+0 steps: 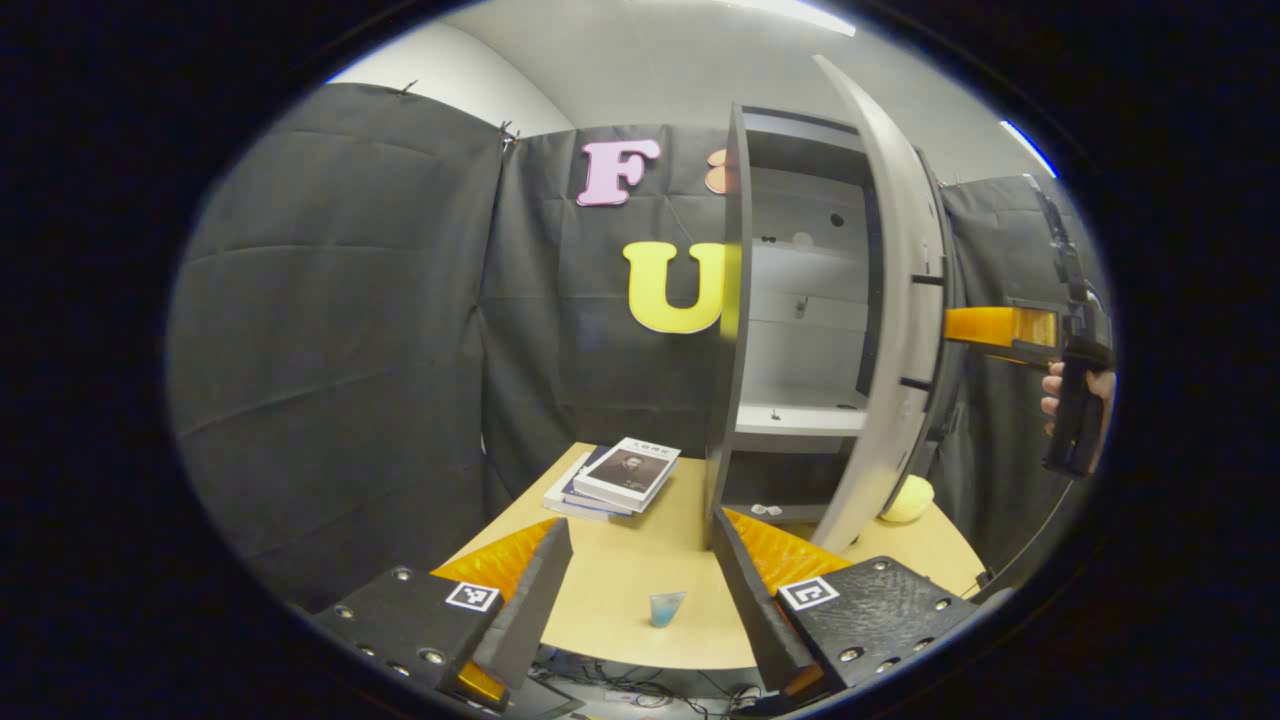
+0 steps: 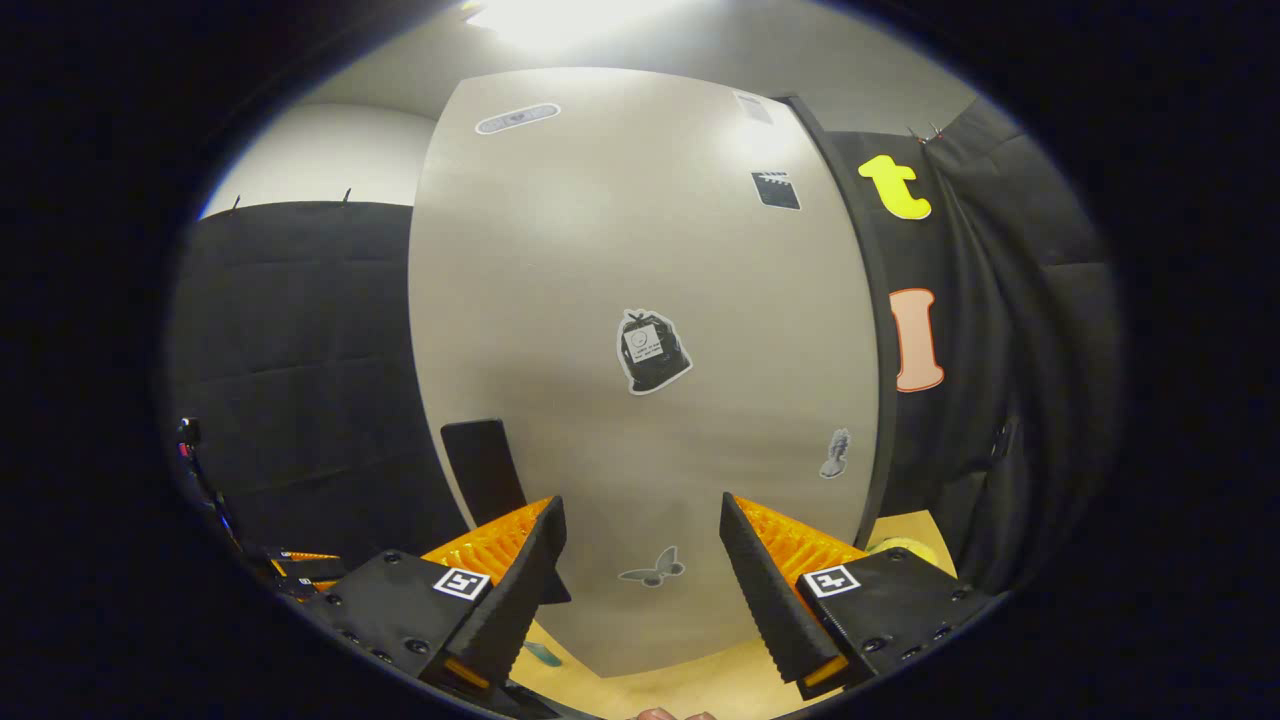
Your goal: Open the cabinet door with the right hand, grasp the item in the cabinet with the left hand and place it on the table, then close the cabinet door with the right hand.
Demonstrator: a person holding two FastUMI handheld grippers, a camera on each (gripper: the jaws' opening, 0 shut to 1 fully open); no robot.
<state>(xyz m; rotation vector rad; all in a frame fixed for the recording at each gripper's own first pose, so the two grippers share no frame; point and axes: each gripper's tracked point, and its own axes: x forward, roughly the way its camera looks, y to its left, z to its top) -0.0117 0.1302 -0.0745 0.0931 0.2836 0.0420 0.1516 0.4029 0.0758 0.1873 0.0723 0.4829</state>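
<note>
I see the small blue cup (image 1: 666, 607) upright near the bench's (image 1: 640, 575) front edge, the cabinet door (image 1: 890, 330) half open behind it, my left gripper (image 1: 640, 590) and right gripper (image 2: 640, 585) both with jaws apart, holding nothing.

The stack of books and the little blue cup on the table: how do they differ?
The stack of books lies flat near the table's far edge, beside the open cabinet; the blue cup stands near the front edge, well apart from it. The books are broad, opaque and mostly white and dark; the cup is small and see-through. Both rest on the tabletop, untouched.
</note>
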